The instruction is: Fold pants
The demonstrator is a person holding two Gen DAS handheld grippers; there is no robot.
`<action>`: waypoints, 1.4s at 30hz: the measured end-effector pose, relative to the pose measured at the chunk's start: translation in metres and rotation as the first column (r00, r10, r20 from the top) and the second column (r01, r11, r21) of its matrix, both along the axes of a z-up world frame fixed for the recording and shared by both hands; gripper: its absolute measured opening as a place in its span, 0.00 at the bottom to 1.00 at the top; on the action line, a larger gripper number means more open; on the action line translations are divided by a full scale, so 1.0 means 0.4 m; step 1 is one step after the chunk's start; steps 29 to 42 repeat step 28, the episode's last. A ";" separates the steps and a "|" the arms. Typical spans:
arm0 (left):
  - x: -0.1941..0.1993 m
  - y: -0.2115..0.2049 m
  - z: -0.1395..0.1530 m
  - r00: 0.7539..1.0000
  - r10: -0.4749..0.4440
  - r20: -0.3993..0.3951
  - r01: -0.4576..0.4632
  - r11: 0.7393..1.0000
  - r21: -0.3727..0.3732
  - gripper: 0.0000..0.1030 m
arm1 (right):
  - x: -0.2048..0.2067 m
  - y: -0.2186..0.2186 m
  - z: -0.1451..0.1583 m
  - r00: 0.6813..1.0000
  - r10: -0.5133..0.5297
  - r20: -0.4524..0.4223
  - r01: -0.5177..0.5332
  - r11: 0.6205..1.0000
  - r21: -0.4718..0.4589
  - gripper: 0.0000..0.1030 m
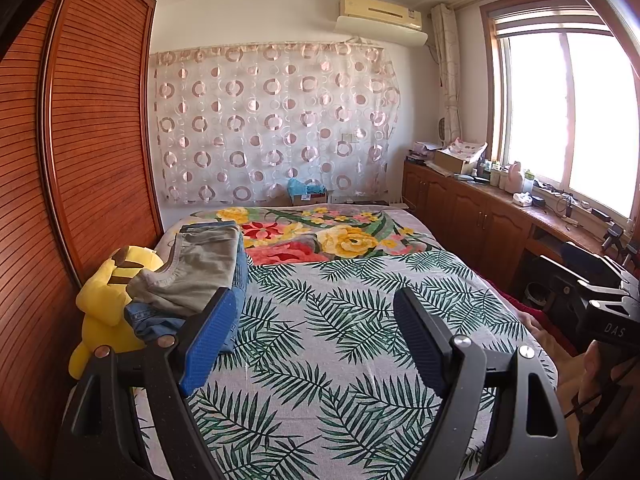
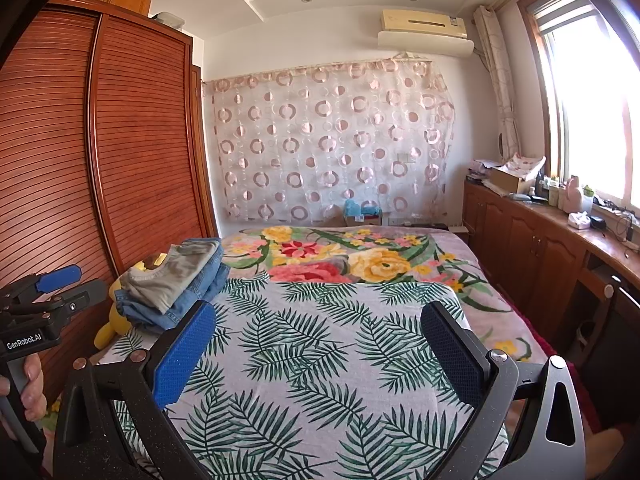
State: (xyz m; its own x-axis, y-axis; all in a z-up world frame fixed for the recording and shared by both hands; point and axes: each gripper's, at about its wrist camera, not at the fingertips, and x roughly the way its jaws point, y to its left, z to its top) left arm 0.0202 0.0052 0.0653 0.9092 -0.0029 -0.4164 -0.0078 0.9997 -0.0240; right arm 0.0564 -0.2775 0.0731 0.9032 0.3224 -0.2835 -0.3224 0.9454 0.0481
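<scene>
Both tools, left tool (image 1: 316,332) and right tool (image 2: 320,344), are hovering spread and empty over the bed (image 1: 340,320). Folded pants (image 1: 200,268) are sitting stacked at its left edge, beside a yellow plush (image 1: 104,312). Next pair likely wants laying flat mid-bed, gripped at the waistband corners.

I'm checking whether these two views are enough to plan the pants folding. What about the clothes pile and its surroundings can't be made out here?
- Pile of pants, left wrist view: the near end is covered by the left gripper's blue finger.
- Jeans, right wrist view: lying under the grey pants, so how many pairs there are can't be told.
- Yellow plush toy: partly behind the pile in both views.
- Clutter on the counter: too small to identify.
</scene>
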 end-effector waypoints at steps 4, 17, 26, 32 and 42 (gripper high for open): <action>0.000 -0.002 -0.002 1.000 0.001 0.001 -0.001 1.000 0.000 0.79 | 0.001 -0.001 0.000 1.000 0.000 0.000 0.000 1.000 0.000 0.99; -0.001 -0.001 0.000 1.000 0.000 0.002 0.000 1.000 0.001 0.79 | 0.001 -0.002 -0.003 1.000 -0.002 0.000 0.002 1.000 -0.001 0.99; -0.001 0.000 0.000 1.000 0.000 0.003 0.000 1.000 0.001 0.79 | -0.002 -0.002 -0.004 1.000 -0.002 0.000 0.002 1.000 0.000 0.99; -0.001 0.000 -0.001 1.000 0.000 0.003 0.000 1.000 0.001 0.79 | -0.003 0.000 -0.003 1.000 -0.002 0.001 0.002 1.000 -0.002 0.99; -0.001 0.000 -0.001 1.000 0.000 0.003 0.000 1.000 0.001 0.79 | -0.003 0.000 -0.003 1.000 -0.002 0.001 0.002 1.000 -0.002 0.99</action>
